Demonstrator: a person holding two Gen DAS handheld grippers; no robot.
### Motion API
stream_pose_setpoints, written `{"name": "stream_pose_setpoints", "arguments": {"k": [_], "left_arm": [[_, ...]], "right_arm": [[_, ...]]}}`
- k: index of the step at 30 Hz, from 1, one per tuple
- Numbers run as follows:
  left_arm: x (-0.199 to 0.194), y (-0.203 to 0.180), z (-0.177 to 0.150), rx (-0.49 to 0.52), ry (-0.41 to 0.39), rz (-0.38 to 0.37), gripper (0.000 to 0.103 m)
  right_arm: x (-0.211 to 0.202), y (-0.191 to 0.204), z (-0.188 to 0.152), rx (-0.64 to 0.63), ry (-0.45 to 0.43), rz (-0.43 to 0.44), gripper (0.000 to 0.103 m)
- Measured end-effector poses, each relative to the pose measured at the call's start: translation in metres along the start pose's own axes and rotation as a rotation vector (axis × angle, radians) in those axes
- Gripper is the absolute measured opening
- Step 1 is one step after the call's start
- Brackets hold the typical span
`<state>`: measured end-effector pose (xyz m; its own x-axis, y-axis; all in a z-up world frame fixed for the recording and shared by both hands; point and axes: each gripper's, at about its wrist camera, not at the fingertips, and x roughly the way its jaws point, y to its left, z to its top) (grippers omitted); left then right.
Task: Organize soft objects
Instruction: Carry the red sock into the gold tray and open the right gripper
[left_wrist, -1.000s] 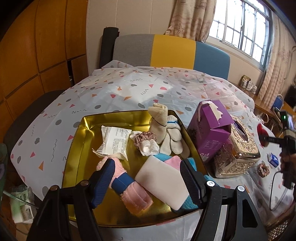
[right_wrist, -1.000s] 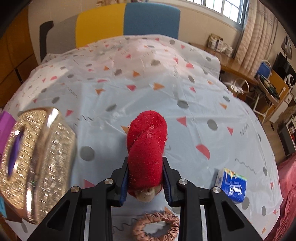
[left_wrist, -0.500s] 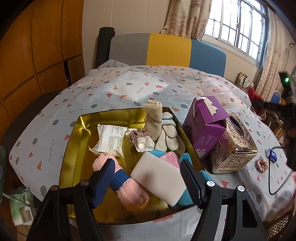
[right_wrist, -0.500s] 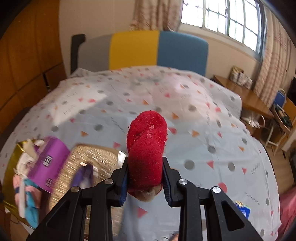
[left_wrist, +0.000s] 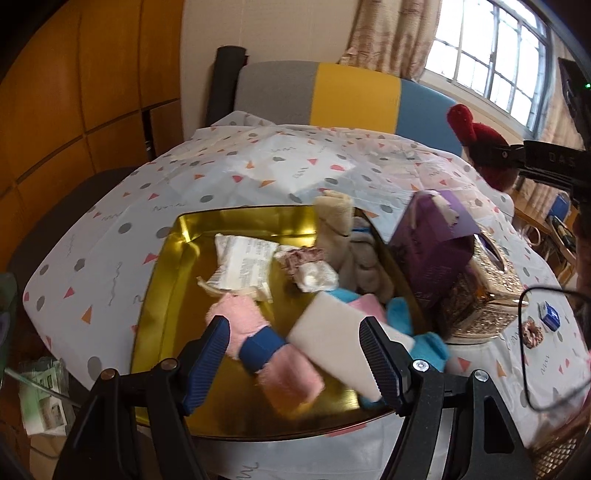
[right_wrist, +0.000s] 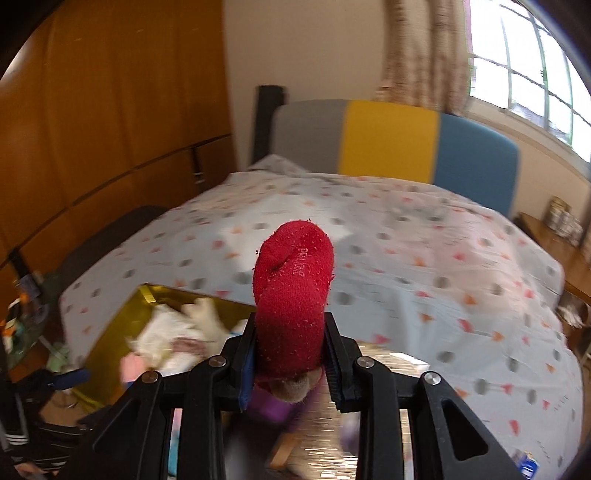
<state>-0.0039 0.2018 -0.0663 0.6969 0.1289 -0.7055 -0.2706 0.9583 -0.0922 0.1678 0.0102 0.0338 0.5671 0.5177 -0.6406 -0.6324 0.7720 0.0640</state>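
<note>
The right gripper (right_wrist: 291, 363) has its jaws clenched on a rolled red sock (right_wrist: 293, 295), a nubbly knit bundle that stands up past the pads, its pale cuff end poking out below them. In the left wrist view the same red sock (left_wrist: 476, 136) hangs in the air at the far right, above a purple carton (left_wrist: 430, 251) and an embossed gold tissue box (left_wrist: 487, 291).

The left gripper (left_wrist: 295, 354) has its jaws released, spread wide over the near part of a shiny gold tray (left_wrist: 162, 295) and pressing on nothing. The tray is a shallow metal rectangle with a raised rim, its left half mostly bare. Inside lie a fluffy pink sock with a blue cuff (left_wrist: 255, 339), a smooth white sponge block (left_wrist: 332, 347), a fuzzy blue piece (left_wrist: 428, 343), a crinkled white packet (left_wrist: 243, 266), a brown scrunchie (left_wrist: 301, 256) on a crumpled white wad, and beige rolled socks (left_wrist: 334, 221) along the far right rim.

The purple carton and tissue box stand just beside the tray's right edge, crowding that side. Farther right on the spotted plastic cloth (left_wrist: 258, 166) over the tabletop sit a pink scrunchie (left_wrist: 532, 332) and a small blue packet (left_wrist: 550, 315). The far stretch of cloth is open. A grey, yellow and blue seat back (left_wrist: 354, 94) rises behind it.
</note>
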Motion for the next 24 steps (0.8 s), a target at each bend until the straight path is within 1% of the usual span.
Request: {"name": "stream_pose_setpoints", "arguments": {"k": [3,6,11,14,22,24], "left_arm": [[0.000,0.016,-0.002,-0.043,0.003,0.023,0.073],[0.000,0.035,-0.004,-0.086,0.004,0.050,0.073],[0.000,0.059,-0.007,-0.138,0.006,0.087,0.073],[0.001,0.068,-0.010,-0.157,0.012,0.105,0.073],[0.000,0.080,-0.017,-0.184,0.019,0.120,0.073],[0.000,0.081,-0.017,-0.184,0.021,0.120,0.073]], "right_arm": [[0.016,0.028,-0.005,-0.015,0.031,0.070,0.030],[0.034,0.051,-0.013,-0.005,0.066,0.116,0.030],[0.067,0.083,-0.031,0.022,0.145,0.180,0.030],[0.082,0.101,-0.036,0.016,0.172,0.203,0.030],[0.109,0.119,-0.037,0.026,0.227,0.239,0.031],[0.115,0.120,-0.037,0.036,0.247,0.247,0.033]]}}
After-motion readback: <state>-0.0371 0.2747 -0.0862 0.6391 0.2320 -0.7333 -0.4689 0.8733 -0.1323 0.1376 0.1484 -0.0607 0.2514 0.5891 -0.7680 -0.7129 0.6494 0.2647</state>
